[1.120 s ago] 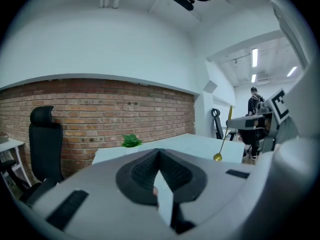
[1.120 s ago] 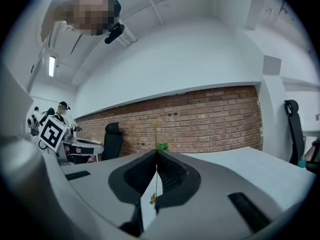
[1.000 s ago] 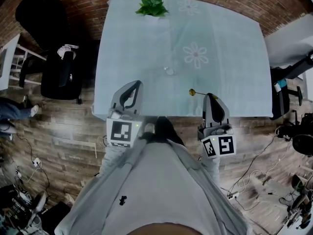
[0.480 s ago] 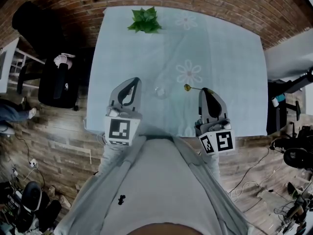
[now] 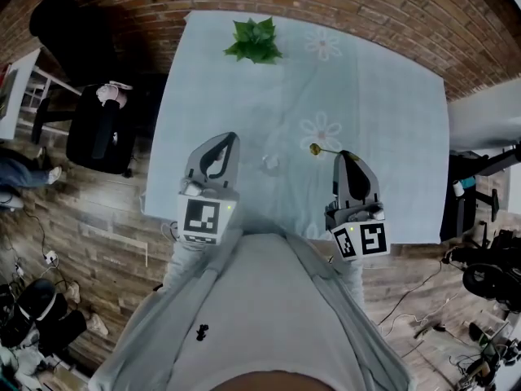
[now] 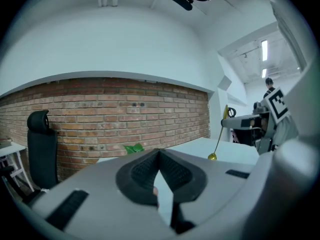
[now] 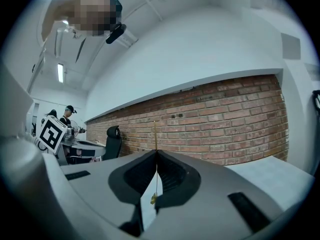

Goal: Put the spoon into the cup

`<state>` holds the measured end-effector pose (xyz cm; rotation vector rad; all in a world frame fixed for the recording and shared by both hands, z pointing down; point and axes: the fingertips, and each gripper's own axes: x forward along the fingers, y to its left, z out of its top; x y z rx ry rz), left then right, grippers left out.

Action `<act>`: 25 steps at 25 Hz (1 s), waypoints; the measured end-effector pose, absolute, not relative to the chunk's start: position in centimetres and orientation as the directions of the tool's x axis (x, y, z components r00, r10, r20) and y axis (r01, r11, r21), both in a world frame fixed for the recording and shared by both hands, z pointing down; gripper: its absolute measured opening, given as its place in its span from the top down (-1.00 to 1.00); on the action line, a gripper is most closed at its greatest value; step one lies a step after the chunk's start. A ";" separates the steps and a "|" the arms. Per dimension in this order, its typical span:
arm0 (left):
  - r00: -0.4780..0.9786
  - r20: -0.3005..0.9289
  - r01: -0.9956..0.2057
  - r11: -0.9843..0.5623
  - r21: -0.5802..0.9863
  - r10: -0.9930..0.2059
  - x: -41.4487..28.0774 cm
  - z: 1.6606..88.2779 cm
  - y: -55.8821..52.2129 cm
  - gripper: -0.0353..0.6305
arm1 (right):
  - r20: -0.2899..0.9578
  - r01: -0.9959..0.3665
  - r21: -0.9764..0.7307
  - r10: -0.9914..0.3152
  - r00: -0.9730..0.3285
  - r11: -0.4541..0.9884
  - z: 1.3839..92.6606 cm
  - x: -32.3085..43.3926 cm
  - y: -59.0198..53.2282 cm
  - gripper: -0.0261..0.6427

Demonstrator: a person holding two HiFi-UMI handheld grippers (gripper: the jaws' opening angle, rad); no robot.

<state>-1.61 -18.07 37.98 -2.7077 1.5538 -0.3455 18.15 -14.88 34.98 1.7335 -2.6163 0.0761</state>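
Right tool (image 5: 343, 155) is clamped shut on the spoon (image 5: 322, 151), gripping partway along the thin gold handle. The handle stub sticks up past the pads and the bowl end hangs down. The spoon is off the table (image 5: 383, 112), and in the head view its bowl points toward the cup (image 5: 269, 163).

Left tool (image 5: 229, 138) has its jaws together with nothing in them.

Handling guess: the spoon is light, stiff metal with a slick, narrow shaft, so it can pivot in the pads if bumped. The current hold looks fine; keep the bowl end lowest.

The cup is small clear glass, upright between the two tools and near the spoon bowl. It's likely light and tippy, with a narrow mouth. It looks empty, but it's too small to be sure.

The potted plant (image 5: 255, 41) at the far edge is well clear.
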 end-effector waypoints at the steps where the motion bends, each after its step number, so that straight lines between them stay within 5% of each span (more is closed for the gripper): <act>1: 0.488 0.190 -0.853 -0.512 -0.103 -0.852 -1.7 37.9 -18.2 0.84 | 0.029 -0.922 -0.041 -0.922 -0.385 0.384 35.0 18.0 -14.9 0.86; 25: 0.541 0.233 -0.817 -0.571 -0.081 -0.808 -1.1 40.1 -17.8 0.84 | 0.113 -0.869 -0.132 -0.864 -0.491 0.477 39.1 12.7 -15.7 0.86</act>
